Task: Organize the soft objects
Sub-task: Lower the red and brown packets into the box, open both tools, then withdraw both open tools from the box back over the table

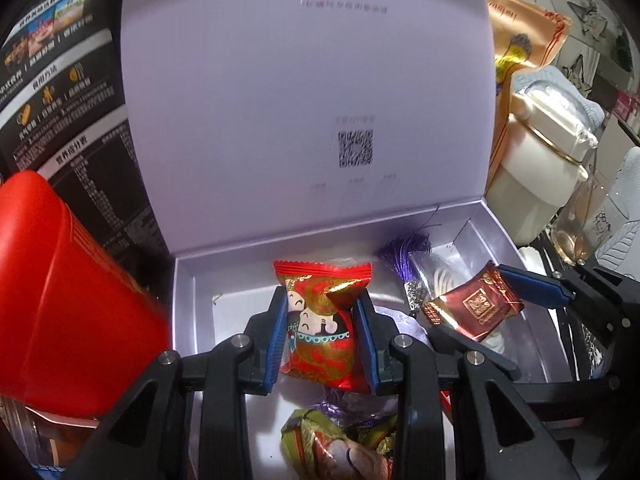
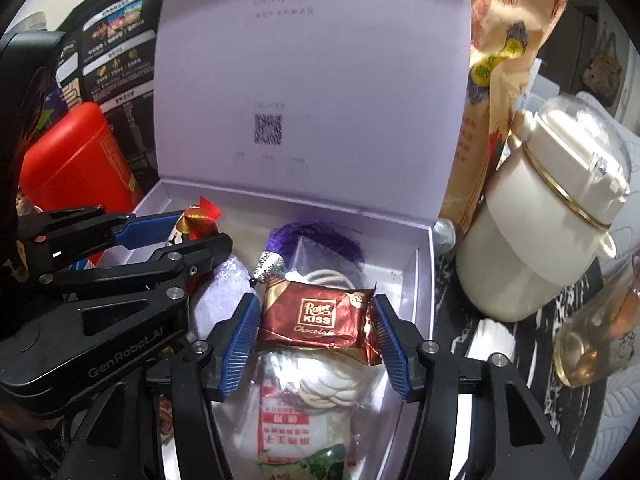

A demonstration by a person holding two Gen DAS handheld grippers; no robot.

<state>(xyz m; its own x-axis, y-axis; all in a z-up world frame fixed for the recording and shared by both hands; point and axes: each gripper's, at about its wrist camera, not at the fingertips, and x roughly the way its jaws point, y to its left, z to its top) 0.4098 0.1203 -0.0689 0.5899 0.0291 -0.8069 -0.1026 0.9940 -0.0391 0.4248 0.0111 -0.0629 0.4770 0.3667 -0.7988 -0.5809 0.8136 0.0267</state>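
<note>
Your left tool (image 1: 323,320) pinched the red packet (image 1: 320,332) over the open lilac box (image 1: 184,280). Your right tool (image 2: 316,340) stood spread around the chocolate (image 2: 316,318), pads apart from its wrapper, which lay on the white cord (image 2: 320,384) inside the box.

An open box (image 2: 424,248) stands in the middle, its lid (image 2: 312,80) upright behind it. Inside lie a tassel (image 2: 316,236), a coiled cord in a clear bag (image 2: 320,384) and a cloth pouch (image 2: 224,288). The left gripper (image 1: 323,320) holds a figure-printed snack packet (image 1: 320,332) over the box's left part; the right gripper (image 2: 316,340) has a chocolate packet (image 2: 316,320) between its fingers to the right of it. A canister (image 1: 72,292) stands left of the box, a lidded jug (image 2: 548,216) right of it, with a printed pouch (image 2: 500,80) behind the jug.
</note>
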